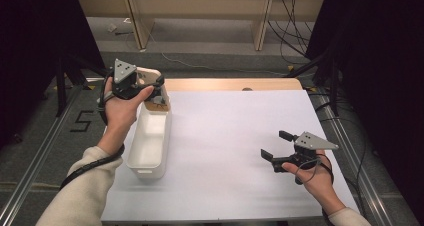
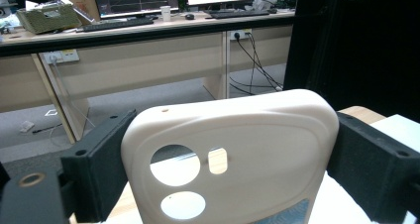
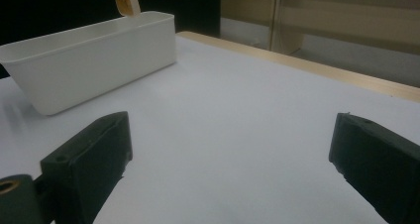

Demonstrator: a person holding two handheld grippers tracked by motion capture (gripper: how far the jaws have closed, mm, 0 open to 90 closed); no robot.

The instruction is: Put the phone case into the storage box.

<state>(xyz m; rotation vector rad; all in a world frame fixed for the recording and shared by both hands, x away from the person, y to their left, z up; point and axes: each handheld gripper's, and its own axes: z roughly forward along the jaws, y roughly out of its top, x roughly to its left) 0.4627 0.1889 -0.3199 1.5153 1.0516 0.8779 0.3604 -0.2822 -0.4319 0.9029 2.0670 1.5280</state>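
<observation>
- Left gripper (image 1: 156,87) is up over the far end of the white bin (image 1: 149,151), its jaws clamped wide on both edges of a cream phone case (image 2: 230,157).
- The case stands upright in that grip, camera holes facing us in the left gripper view, held above the bin.
- Right gripper (image 1: 276,145) hovers low over the white table (image 1: 225,136), jaws spread wide, nothing between them.
- The bin sits at the table's left side.
</observation>
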